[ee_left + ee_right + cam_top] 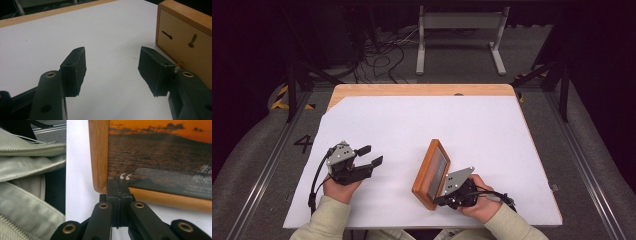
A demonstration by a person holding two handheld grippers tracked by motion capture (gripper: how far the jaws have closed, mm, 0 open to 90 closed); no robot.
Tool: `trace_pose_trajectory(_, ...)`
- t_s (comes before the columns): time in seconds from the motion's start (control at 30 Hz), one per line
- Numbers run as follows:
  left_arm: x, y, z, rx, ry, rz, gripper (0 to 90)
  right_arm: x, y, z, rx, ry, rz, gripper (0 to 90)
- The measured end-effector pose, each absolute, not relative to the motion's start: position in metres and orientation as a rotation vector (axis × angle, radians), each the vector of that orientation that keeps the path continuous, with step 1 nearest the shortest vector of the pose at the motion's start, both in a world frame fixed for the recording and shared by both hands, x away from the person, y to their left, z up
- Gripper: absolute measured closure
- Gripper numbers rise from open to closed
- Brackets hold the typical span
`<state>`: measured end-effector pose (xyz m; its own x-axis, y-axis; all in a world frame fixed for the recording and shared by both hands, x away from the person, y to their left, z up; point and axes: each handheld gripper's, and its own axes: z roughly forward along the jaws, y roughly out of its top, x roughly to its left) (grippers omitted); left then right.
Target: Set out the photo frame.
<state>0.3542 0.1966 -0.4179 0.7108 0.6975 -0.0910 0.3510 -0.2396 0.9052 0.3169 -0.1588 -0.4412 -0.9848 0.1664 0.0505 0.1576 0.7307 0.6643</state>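
A wooden-framed rectangular picture with an orange sunset seascape behind its glass (pixel 432 174) stood propped on edge on the white-covered table (pixel 422 125), toward the near right part of it, tilted so that its long axis ran from the near edge away and slightly to the right in the high view. The right tool (pixel 443 198) sat at the frame's near lower corner with its jaws pressed fully together; in the right gripper view (pixel 117 185) their tips met just in front of the wood and glass, and it could not be told whether they pinched the frame's lip or merely touched it. The left tool (pixel 370 155) rested well to the left, its jaws standing wide apart with nothing between them. In the left gripper view (pixel 112 65) the frame's tan backing board with two keyhole hanger slots (pixel 185 45) lay ahead and to the right of the open jaws. The frame therefore lay to the right of the left tool, back face toward it, while the right hand (pixel 477 200) was much the nearer. Any reach by the left tool would probably have to travel rightward across bare table to meet that back face.
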Motion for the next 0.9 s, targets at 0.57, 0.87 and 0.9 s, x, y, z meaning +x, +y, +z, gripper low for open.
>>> trace_pose_trajectory(0.57, 0.351, 0.180, -0.393, 1.884, 0.859, 0.218, 26.9, 0.337, -0.207, -0.420, 0.518, 2.719, 1.173, 81.0)
trace_pose_trajectory(0.87, 0.346, 0.165, -0.374, 1.929, 0.876, 0.173, 26.2, 0.354, -0.243, -0.416, 0.752, 2.576, 1.190, 67.1)
trace_pose_trajectory(0.9, 0.345, 0.162, -0.372, 1.935, 0.877, 0.173, 26.1, 0.355, -0.247, -0.416, 0.769, 2.563, 1.188, 66.0)
